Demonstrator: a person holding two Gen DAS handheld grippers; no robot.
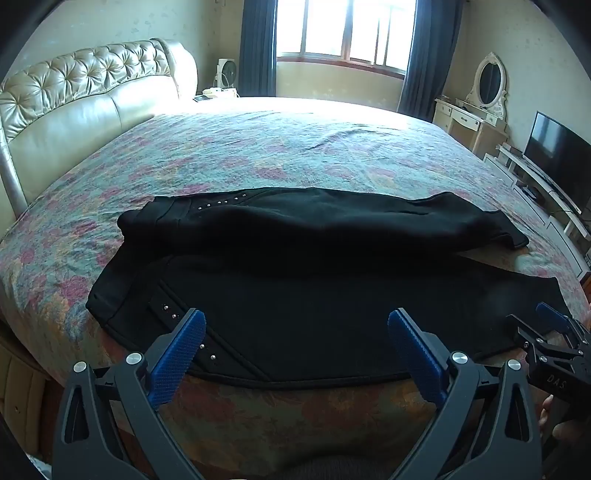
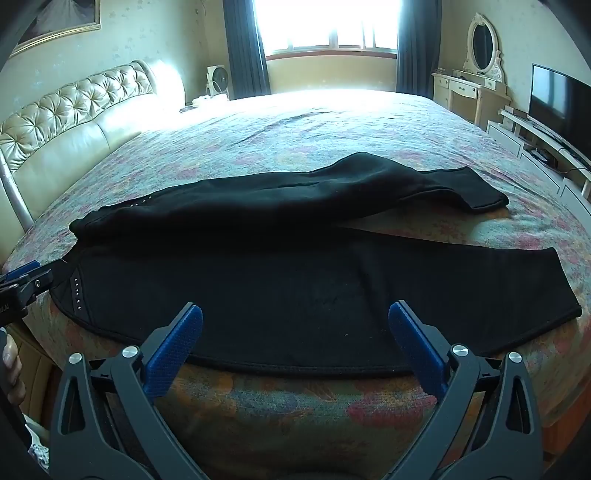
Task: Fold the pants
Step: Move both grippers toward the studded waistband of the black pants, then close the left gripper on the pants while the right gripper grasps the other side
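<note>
Black pants (image 1: 303,266) (image 2: 295,266) lie spread across the near part of a floral bedspread (image 1: 258,147) (image 2: 332,129), waistband with small metal studs at the left, both legs running right. The far leg is bunched and rumpled; the near leg lies flat along the bed's front edge. My left gripper (image 1: 295,325) hovers open over the near hem by the waist, nothing between its blue pads. My right gripper (image 2: 295,321) stands open above the near leg's edge, likewise empty. The right gripper (image 1: 554,332) shows at the right edge of the left wrist view; the left gripper (image 2: 22,280) shows at the left edge of the right wrist view.
A tufted cream headboard (image 1: 74,92) bounds the bed at the left. A window with dark curtains (image 1: 343,33) is behind. A dressing table with an oval mirror (image 1: 476,107) and a television (image 1: 557,155) on a low white unit stand at the right.
</note>
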